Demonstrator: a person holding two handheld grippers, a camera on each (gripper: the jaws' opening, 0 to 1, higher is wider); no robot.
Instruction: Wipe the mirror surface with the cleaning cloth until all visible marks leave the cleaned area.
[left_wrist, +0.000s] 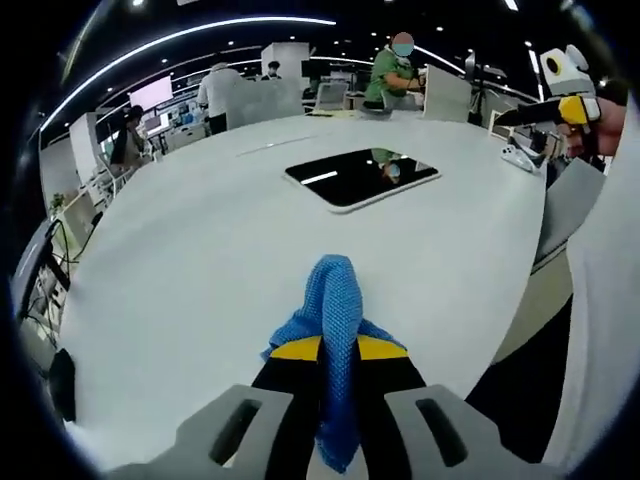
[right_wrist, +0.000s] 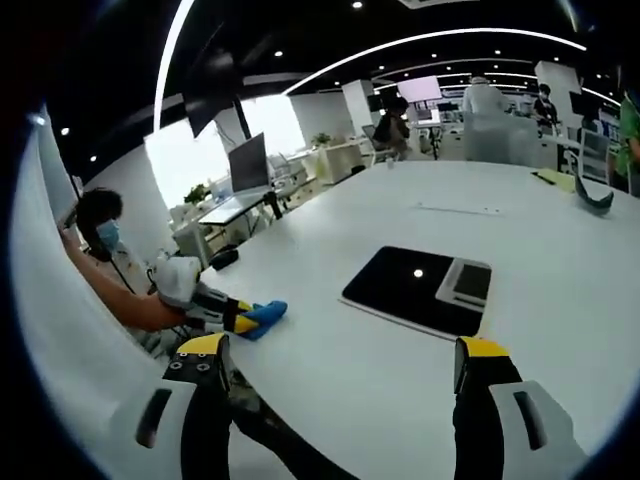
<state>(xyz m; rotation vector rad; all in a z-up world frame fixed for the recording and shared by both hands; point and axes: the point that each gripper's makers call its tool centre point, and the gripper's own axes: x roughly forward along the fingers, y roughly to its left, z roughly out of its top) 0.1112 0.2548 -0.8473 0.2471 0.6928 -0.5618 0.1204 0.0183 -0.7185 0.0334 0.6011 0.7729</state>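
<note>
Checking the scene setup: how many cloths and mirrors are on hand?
1 cloth, blue, pinched in the left tool above the table's near edge. 1 mirror, flat mid-table.

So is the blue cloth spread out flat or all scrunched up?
Scrunched up. The blue cloth is bunched into a lump, pinched between the jaws of the left gripper, above the white table.

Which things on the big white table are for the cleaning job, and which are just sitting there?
For the job:
- blue cleaning cloth, clamped in the left gripper
- mirror, flat on the table

Just lying about:
- yellow paper at the far edge
- dark curved thing beside it
- monitor on another desk
</note>
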